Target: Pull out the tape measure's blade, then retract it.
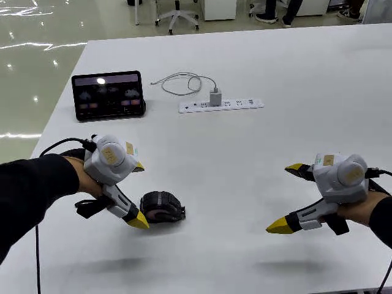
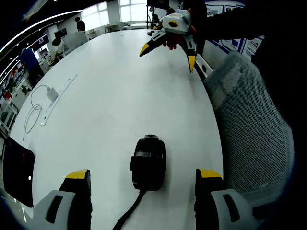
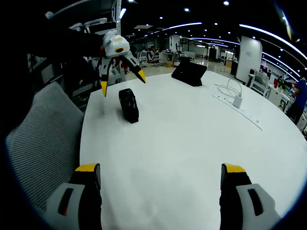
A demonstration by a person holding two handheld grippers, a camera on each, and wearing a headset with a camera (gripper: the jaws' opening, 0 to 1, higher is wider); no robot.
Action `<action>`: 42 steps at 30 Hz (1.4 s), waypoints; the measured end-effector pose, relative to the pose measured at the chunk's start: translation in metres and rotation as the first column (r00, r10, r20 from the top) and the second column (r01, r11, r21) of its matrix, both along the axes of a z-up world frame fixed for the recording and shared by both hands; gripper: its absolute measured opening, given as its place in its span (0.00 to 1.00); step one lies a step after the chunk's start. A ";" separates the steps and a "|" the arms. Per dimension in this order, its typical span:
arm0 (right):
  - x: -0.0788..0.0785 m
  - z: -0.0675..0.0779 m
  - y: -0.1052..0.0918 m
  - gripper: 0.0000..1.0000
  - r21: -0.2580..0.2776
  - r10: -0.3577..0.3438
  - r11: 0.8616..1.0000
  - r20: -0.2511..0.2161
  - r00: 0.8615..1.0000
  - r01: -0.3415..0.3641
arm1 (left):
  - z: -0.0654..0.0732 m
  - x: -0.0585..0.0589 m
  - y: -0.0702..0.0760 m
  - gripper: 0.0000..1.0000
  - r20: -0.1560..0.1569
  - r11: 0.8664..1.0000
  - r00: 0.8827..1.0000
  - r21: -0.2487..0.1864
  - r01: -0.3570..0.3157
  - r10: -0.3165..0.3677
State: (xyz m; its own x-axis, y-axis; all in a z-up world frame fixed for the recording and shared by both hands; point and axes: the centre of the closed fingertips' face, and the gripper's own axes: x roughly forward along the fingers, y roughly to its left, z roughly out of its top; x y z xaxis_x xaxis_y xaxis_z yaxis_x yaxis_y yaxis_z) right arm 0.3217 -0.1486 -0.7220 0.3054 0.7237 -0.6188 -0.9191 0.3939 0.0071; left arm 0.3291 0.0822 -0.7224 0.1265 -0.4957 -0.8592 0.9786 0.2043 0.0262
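White table (image 1: 275, 73), black tape measure (image 1: 162, 207) lying near the front left, dark tablet (image 1: 108, 95) propped at the far left, white power strip (image 1: 220, 105) just right of it — charger (image 1: 215, 97) plugged in, cable (image 1: 180, 82) looped behind.

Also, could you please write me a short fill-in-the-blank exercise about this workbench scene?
1. The tape measure lies on the white table, just ahead of the ___ gripper's jaws.
2. The left gripper and the right gripper both have their jaws ___.
3. In the head view, the power strip with its white charger lies to the right of the dark ___.
Missing words: left; open; tablet.
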 end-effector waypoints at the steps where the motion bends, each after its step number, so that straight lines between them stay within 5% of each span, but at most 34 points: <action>1: -0.001 0.001 0.007 1.00 0.020 0.019 1.000 0.013 1.000 -0.019 | -0.001 0.001 -0.002 0.85 -0.004 1.000 1.000 0.003 0.000 0.000; 8: 0.001 -0.010 0.031 1.00 0.026 0.076 0.997 0.010 0.997 -0.077 | -0.010 0.001 -0.013 0.82 -0.032 0.998 0.998 0.049 0.047 -0.045; 11: 0.001 -0.009 0.043 1.00 0.039 0.092 0.995 0.009 0.996 -0.092 | -0.013 0.002 -0.017 0.78 -0.020 0.995 0.997 0.069 0.075 -0.074; 15: 0.001 -0.008 0.056 1.00 0.045 0.114 0.992 0.010 0.993 -0.114 | -0.014 0.005 -0.017 0.55 -0.023 0.991 0.996 0.097 0.091 -0.089; 22: 0.004 -0.008 0.075 1.00 0.075 0.121 0.990 -0.007 0.993 -0.121 | -0.020 0.005 -0.015 0.47 -0.034 0.986 0.993 0.127 0.112 -0.109; 29: 0.011 -0.015 0.092 1.00 0.069 0.119 0.991 -0.025 0.993 -0.117 | -0.028 -0.011 -0.016 0.31 -0.125 0.981 0.985 0.144 0.133 -0.115; 30: 0.010 -0.015 0.095 1.00 0.063 0.127 0.990 -0.025 0.992 -0.125 | -0.030 -0.007 -0.016 0.31 -0.102 0.980 0.987 0.147 0.136 -0.122; 42: 0.012 -0.010 0.135 0.88 0.047 0.228 0.972 0.015 0.973 -0.229 | -0.030 -0.006 -0.015 0.29 -0.097 0.976 0.988 0.171 0.137 -0.122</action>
State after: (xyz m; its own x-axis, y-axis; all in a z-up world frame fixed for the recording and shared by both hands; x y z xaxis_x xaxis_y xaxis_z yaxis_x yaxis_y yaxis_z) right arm 0.3338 -0.0138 -0.7322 0.1342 0.8037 -0.5798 -0.9849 0.1728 0.0115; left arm 0.3234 0.0675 -0.7527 -0.0060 -0.3424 -0.9395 0.9966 0.0754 -0.0339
